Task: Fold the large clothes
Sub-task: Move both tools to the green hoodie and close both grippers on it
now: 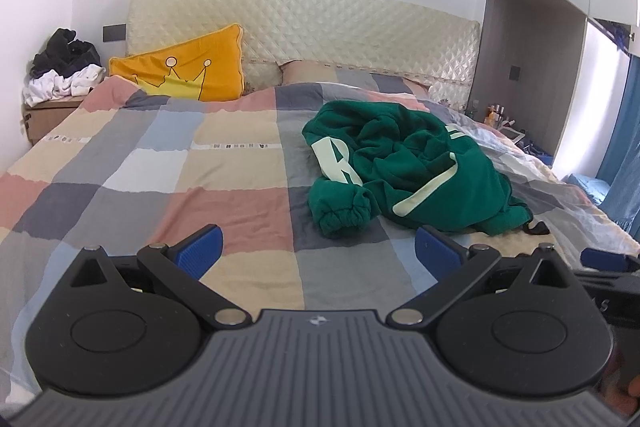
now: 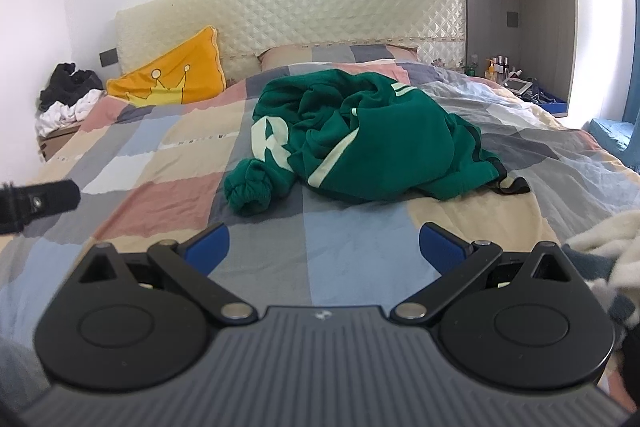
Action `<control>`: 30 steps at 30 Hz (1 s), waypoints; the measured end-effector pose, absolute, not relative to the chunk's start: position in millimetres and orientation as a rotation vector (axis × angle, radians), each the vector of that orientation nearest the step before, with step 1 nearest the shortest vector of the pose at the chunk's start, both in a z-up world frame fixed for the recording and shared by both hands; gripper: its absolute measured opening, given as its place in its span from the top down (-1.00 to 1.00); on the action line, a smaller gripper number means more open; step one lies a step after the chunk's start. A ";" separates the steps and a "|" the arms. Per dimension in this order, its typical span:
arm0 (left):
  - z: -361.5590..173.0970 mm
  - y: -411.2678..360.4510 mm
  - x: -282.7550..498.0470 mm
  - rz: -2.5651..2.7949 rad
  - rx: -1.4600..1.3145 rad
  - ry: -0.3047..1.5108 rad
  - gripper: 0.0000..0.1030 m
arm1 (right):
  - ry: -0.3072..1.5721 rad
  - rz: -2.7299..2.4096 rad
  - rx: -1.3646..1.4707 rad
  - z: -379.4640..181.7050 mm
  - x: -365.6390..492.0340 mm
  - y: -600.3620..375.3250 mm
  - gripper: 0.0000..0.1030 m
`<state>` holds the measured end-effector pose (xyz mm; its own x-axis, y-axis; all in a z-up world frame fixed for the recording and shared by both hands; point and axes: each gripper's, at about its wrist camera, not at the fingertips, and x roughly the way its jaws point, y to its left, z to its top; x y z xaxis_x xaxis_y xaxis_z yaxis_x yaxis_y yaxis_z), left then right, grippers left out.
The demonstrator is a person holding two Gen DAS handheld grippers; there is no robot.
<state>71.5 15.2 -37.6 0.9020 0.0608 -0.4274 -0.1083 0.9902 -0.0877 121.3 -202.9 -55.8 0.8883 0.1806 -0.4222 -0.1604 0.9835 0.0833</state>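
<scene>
Patchwork bed [image 1: 168, 155] carrying crumpled green sweatshirt [image 1: 404, 167]; left tool [image 1: 318, 247] and right tool [image 2: 324, 247] spread wide, empty, poised to approach.

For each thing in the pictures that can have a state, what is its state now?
green sweatshirt: crumpled in a heap on the bed, not folded
left gripper: open, empty
right gripper: open, empty
yellow pillow: leaning on the headboard
clothes pile: heaped, unfolded, beside the bed

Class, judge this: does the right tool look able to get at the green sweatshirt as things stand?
Probably yes: the right tool is open, the green sweatshirt lies crumpled ahead, and only bare bedspread lies between them.
</scene>
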 end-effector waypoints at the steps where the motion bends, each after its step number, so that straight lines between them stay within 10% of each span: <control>1: -37.8 15.0 76.3 0.096 -0.103 0.437 -1.00 | 0.438 0.177 0.048 -54.7 124.3 -202.9 -1.00; 30: -52.8 -6.0 312.3 0.016 -0.134 0.513 -1.00 | 0.343 0.090 0.248 -50.9 337.8 -218.6 -1.00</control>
